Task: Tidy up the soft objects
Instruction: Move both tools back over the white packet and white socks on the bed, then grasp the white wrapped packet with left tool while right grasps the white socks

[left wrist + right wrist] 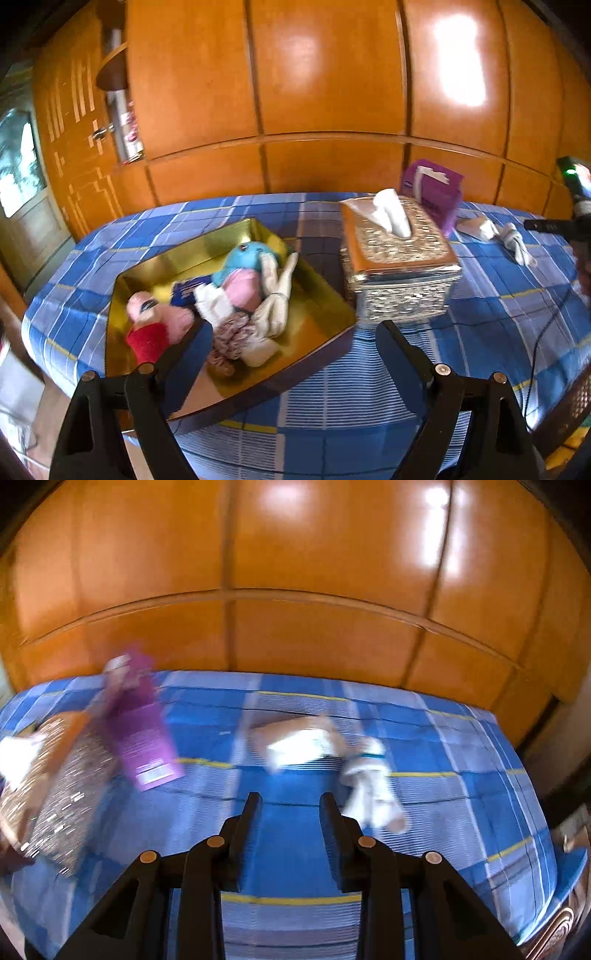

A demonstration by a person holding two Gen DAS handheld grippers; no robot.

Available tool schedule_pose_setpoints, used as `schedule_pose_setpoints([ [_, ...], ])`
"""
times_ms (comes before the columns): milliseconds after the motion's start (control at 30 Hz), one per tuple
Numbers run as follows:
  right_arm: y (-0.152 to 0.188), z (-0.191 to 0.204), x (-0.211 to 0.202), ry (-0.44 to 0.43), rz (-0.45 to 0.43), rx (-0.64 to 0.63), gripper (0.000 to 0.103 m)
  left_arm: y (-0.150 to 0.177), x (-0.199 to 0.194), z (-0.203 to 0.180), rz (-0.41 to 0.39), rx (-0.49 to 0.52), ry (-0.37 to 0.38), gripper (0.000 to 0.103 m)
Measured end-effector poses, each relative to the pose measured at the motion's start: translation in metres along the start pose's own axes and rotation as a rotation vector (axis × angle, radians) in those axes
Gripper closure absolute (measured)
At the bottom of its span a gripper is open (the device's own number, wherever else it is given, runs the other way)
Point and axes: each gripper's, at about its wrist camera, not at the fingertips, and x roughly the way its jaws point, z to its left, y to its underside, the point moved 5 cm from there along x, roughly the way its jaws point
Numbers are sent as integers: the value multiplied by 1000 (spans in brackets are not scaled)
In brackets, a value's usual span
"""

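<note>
A gold tin on the blue checked bedspread holds several soft things: a blue plush, a pink and red plush, white socks and a patterned cloth. My left gripper is open and empty, just in front of the tin. My right gripper is open and empty above the bedspread. A white sock lies just right of its fingertips, with a white and tan cloth beyond. Both also show in the left wrist view, sock and cloth.
A silver tissue box stands right of the tin and shows blurred in the right wrist view. A purple carton lies behind it. A wooden wardrobe backs the bed. A black cable runs over the right side.
</note>
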Motion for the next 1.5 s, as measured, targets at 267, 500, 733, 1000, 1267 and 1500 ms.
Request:
schedule_pose_setpoints([
  [267,6,-98,45,142,47,289,72,-18,1,-59,-10,139,85,13],
  [500,26,-133,55,79,136,515,72,-30,12,-118,15,240,189,13],
  [733,37,-146,60,52,176,602,72,-46,30,-194,53,336,325,16],
  [1000,45,-154,60,-20,190,704,72,-76,66,-288,90,403,401,17],
  [1267,48,-155,61,-93,195,767,71,-112,147,-357,116,493,354,17],
  [1500,49,-150,65,-162,220,777,70,-139,217,-395,132,527,322,15],
])
